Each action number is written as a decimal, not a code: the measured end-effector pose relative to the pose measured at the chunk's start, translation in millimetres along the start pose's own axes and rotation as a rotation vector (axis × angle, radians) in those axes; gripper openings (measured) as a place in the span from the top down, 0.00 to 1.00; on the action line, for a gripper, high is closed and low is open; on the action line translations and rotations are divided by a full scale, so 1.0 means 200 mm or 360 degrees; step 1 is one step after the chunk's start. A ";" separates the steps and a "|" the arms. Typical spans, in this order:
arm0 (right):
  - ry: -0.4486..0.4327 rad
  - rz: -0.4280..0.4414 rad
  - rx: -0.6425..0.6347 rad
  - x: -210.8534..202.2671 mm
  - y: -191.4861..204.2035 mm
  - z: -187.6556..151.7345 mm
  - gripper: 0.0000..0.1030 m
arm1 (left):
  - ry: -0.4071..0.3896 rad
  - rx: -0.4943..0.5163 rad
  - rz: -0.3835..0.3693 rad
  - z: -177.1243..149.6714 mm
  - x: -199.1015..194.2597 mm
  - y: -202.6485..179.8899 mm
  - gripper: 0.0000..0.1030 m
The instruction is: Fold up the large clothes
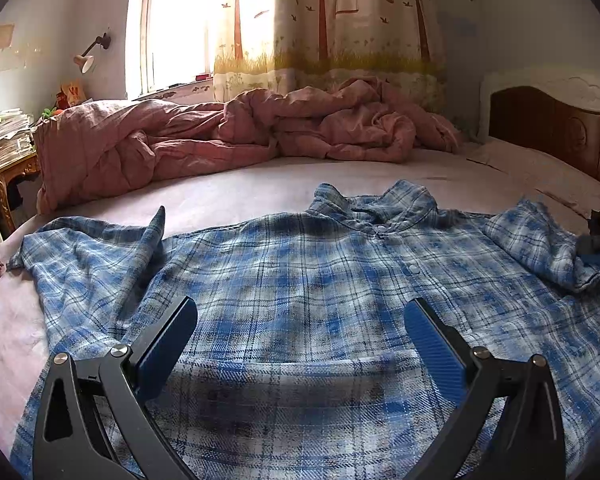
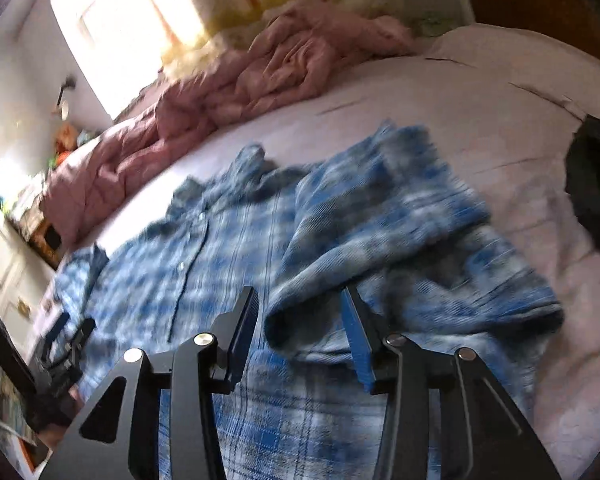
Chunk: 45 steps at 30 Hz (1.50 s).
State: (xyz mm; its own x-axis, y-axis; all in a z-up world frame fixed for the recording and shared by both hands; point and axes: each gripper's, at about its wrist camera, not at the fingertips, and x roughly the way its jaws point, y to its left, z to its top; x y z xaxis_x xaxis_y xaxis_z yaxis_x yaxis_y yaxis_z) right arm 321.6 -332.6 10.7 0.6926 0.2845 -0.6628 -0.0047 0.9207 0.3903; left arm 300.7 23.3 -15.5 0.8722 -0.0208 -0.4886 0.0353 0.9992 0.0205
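Blue plaid shirt (image 1: 300, 272) lies spread front-up on the bed (image 1: 228, 196), collar toward the window; left gripper (image 1: 300, 312) hovers over its lower front, jaws wide apart, nothing between them. Pink quilt (image 1: 228, 132) bunched beyond.

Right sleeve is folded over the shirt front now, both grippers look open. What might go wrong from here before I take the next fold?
1. The folded sleeve lies bunched and rumpled on the plaid shirt; folding over it may lock in creases.
2. Its cuff sits between the open right gripper fingers, so pulling away could snag it and undo the fold.
3. The other sleeve is still spread out with a corner sticking up, so the next fold may come out lopsided.
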 end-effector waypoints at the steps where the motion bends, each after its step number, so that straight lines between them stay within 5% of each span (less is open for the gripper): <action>1: -0.0031 0.0009 0.0019 -0.02 -0.02 0.01 0.56 | 0.0001 0.0000 0.0000 0.00 0.00 0.00 0.00; 6: -0.0171 -0.0146 0.0120 -0.10 -0.13 0.07 0.53 | 0.0006 0.0000 -0.0001 0.00 0.00 0.00 0.00; 9: -0.0122 -0.0216 0.0305 -0.03 -0.27 0.11 0.52 | 0.0008 0.0001 0.0000 0.00 0.00 0.00 0.00; 15: -0.0087 -0.0105 0.0542 0.11 -0.44 0.15 0.52 | 0.0006 0.0008 0.0004 0.00 0.01 0.00 0.00; 16: -0.0119 -0.0119 0.0513 0.12 -0.43 0.16 0.53 | 0.0007 0.0008 0.0004 0.00 0.01 0.00 0.00; 18: -0.0168 -0.0161 0.0442 0.13 -0.39 0.17 0.88 | 0.0008 0.0007 0.0002 -0.01 0.00 0.00 0.00; 19: -0.0159 -0.0149 0.0411 0.14 -0.36 0.16 0.94 | 0.0006 0.0008 0.0003 0.00 0.01 0.00 0.00; 23: -0.0169 0.0066 0.0242 0.11 -0.18 0.14 0.94 | 0.0005 0.0014 0.0000 -0.01 0.01 0.00 0.00; 27: -0.0062 0.0428 -0.0120 0.09 0.15 0.07 0.94 | -0.0003 0.0013 0.0008 -0.01 0.00 0.00 0.00; 30: 0.0049 0.0459 -0.0313 0.14 0.34 -0.03 0.94 | 0.0000 0.0013 0.0005 -0.01 0.00 0.00 0.00; 33: 0.0241 0.0302 -0.0419 0.28 0.45 -0.16 0.93 | -0.0010 0.0007 -0.0009 0.00 -0.01 0.00 0.00; 36: 0.0253 0.0154 -0.0488 0.30 0.47 -0.21 0.87 | -0.0046 0.0008 -0.0083 0.00 -0.05 0.01 0.00; 40: 0.0043 0.0097 -0.0444 0.15 0.45 -0.22 0.38 | -0.0032 -0.0022 -0.0312 0.04 -0.11 0.00 0.01; 45: -0.0173 0.0010 -0.0515 -0.09 0.47 -0.20 0.38 | 0.0082 -0.0132 -0.0587 0.10 -0.13 -0.11 0.29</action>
State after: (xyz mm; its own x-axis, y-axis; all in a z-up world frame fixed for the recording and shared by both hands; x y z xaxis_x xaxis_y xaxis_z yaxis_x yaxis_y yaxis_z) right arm 279.1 -240.8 33.6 0.7648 0.2763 -0.5820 -0.2256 0.9610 0.1597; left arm 286.4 1.7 13.7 0.7826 -0.3801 -0.4930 0.3011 0.9243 -0.2347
